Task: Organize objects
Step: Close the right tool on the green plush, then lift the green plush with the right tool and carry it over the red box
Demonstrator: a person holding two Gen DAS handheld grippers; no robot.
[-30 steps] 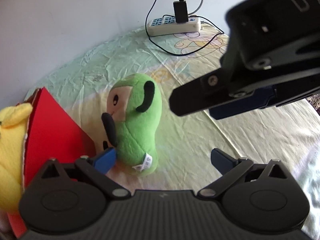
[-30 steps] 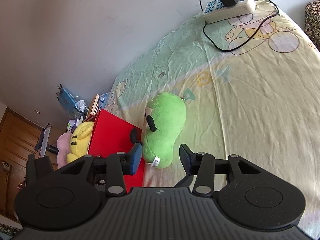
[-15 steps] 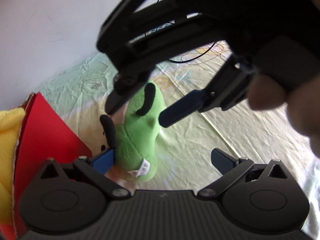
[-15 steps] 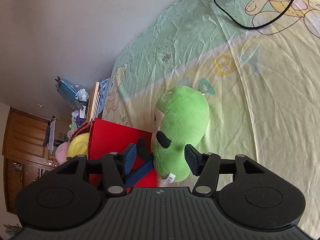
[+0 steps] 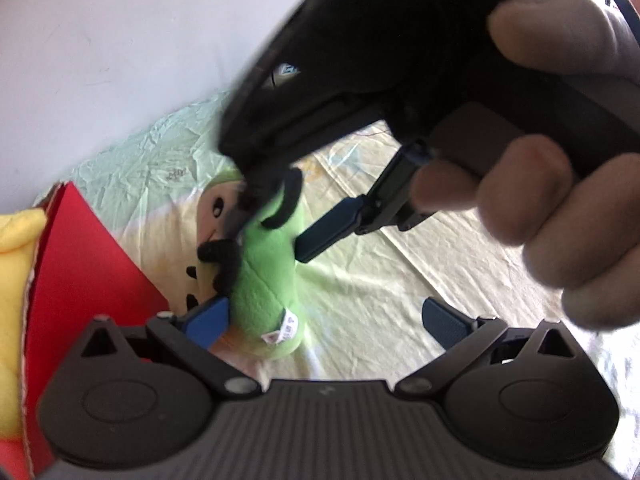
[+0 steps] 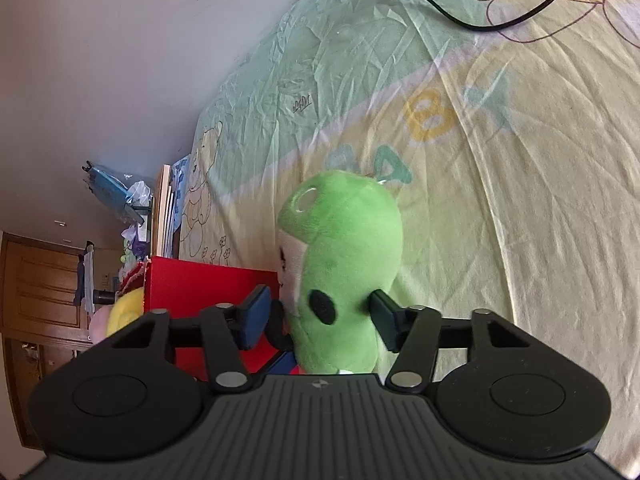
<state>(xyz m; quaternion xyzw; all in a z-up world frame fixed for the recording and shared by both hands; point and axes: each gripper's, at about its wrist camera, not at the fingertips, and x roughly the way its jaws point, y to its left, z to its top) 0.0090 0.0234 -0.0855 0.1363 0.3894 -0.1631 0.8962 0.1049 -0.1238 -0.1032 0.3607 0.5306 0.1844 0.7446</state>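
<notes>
A green plush toy (image 6: 344, 264) with black patches lies on the bed sheet, next to a red box (image 6: 200, 288). It also shows in the left wrist view (image 5: 264, 280). My right gripper (image 6: 316, 316) is open with a finger on each side of the plush; the right finger touches it. In the left wrist view the right gripper (image 5: 272, 224) reaches down over the plush, held by a hand. My left gripper (image 5: 324, 316) is open and empty, its left fingertip (image 5: 208, 320) beside the plush's base. The red box (image 5: 80, 264) holds a yellow plush (image 5: 12, 300).
The bed sheet (image 6: 520, 200) is pale yellow and green with cartoon prints. A black cable (image 6: 480, 12) lies at the far end. The wall runs along the bed's far side. Beyond the bed's end stand boards, bags and a wooden door (image 6: 36, 304).
My right gripper has moved down onto the green plush, and its fingers now straddle it. The left gripper has stayed almost still.
</notes>
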